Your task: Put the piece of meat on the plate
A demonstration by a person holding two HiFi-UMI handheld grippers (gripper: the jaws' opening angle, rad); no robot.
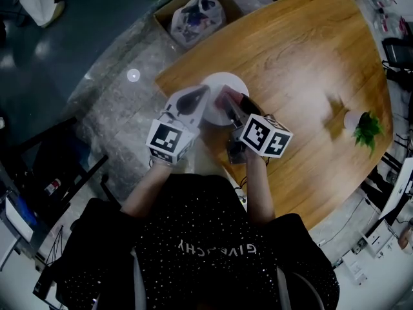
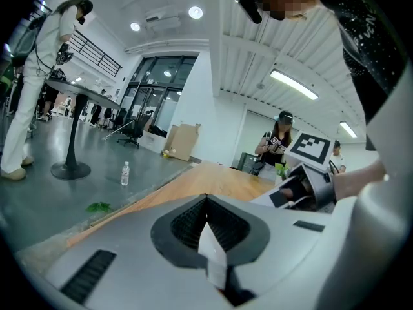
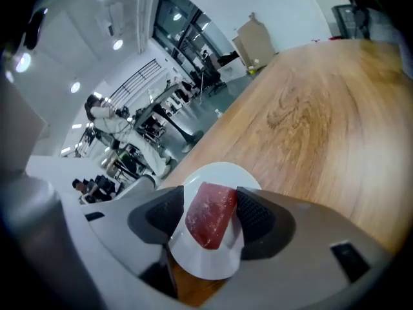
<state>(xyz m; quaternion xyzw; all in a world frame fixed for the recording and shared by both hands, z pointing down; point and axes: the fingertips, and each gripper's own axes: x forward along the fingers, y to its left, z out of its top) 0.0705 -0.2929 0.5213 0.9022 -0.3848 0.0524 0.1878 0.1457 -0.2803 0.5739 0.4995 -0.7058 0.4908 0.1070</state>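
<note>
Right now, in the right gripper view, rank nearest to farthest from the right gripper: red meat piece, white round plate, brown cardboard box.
1. Red meat piece: between the open jaws of the right gripper.
2. White round plate: directly under the meat.
3. Brown cardboard box: far off, top of the view.

Potted plant (image 1: 366, 128) on wooden table (image 1: 303, 50) — cardboard box (image 1: 169, 13) beyond.

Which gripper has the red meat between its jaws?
The right gripper: the piece of meat sits between its open jaws, above the white plate. The left gripper has no meat between its jaws.
</note>
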